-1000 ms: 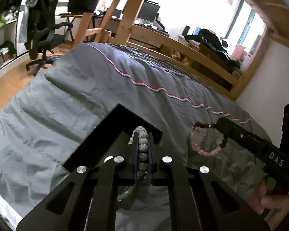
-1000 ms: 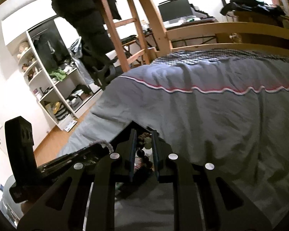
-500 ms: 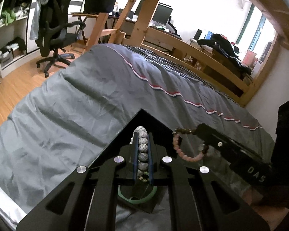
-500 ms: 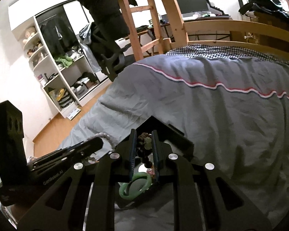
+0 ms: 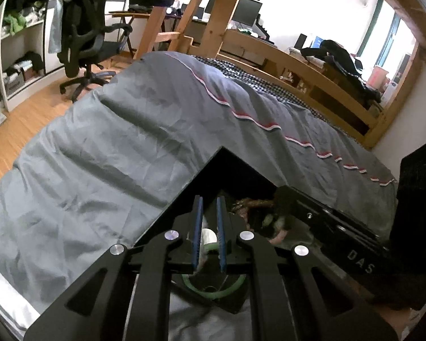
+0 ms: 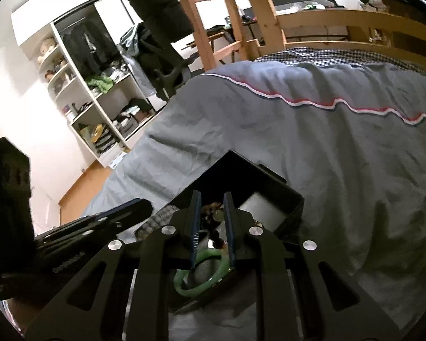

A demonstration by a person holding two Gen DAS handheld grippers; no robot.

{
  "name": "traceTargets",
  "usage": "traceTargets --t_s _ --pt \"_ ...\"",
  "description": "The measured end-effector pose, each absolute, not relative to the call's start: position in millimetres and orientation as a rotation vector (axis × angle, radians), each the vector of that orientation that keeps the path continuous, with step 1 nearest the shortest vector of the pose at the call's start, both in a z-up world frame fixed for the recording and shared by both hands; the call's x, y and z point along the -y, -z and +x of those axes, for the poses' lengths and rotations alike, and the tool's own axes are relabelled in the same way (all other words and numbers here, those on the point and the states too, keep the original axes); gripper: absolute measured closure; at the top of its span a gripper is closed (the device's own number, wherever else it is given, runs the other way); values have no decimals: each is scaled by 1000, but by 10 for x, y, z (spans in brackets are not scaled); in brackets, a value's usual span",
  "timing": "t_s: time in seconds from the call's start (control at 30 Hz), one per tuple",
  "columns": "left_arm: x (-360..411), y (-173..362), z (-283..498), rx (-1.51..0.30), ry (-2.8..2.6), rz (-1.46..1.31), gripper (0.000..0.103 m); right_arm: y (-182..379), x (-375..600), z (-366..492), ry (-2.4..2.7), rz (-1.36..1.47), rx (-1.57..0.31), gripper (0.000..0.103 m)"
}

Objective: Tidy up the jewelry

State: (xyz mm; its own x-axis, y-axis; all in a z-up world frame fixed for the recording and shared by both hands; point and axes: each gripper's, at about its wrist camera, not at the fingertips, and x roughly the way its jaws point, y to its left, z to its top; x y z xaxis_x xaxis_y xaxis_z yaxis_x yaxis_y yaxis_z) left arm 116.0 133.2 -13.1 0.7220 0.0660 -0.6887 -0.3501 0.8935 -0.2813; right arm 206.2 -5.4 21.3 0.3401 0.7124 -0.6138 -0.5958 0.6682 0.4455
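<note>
A black jewelry box [image 5: 210, 170] [image 6: 241, 167] lies open on the grey bedspread. A green bangle [image 5: 213, 291] [image 6: 201, 272] lies inside it. My left gripper [image 5: 208, 227] hangs over the box with its jaws slightly apart; the grey bead bracelet [image 6: 159, 218] lies in the box beneath it. My right gripper [image 6: 211, 221] is lowered into the box, jaws slightly apart, with the dark-and-pink bead bracelet [image 6: 213, 227] [image 5: 269, 221] between its pads; I cannot tell if it grips it.
The grey bedspread [image 5: 127, 142] with a red-and-white stripe covers the bed. A wooden bed frame [image 5: 312, 74] and ladder [image 6: 201, 28] stand behind. An office chair [image 5: 85, 37] and white shelves [image 6: 93, 99] are to the left.
Both grippers came down into the box. My left gripper opened and let the grey bead bracelet drop. My right gripper's jaws widened a little around the dark-and-pink bracelet.
</note>
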Motion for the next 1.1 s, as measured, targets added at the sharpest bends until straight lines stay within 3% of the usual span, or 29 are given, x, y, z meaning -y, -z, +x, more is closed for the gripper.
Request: traceTargets --t_s 0.07,0.2,0.23,0.27,0.37,0.77,1.1 --pt "-1336 104 1142 -726 -245 -419 89 -227 113 2090 -840 173 -869 65" --pt "-1340 54 1098 -709 -268 -436 63 -357 258 2112 -792 203 -828 43" --pt "-1336 30 1082 -704 -277 -435 58 -402 303 2116 -767 205 -812 29" --pt "-1326 6 1073 -698 -288 -431 48 -443 351 2113 -743 207 -793 14" --pt "-1293 -98 1009 -673 -340 -428 9 -530 424 2122 -703 186 -777 7" --pt "-1182 -489 754 -675 -366 -428 7 -857 397 1806 -708 19 -769 4" --pt "-1094 -718 397 -715 -401 -234 7 -899 638 1417 -732 -30 -792 4"
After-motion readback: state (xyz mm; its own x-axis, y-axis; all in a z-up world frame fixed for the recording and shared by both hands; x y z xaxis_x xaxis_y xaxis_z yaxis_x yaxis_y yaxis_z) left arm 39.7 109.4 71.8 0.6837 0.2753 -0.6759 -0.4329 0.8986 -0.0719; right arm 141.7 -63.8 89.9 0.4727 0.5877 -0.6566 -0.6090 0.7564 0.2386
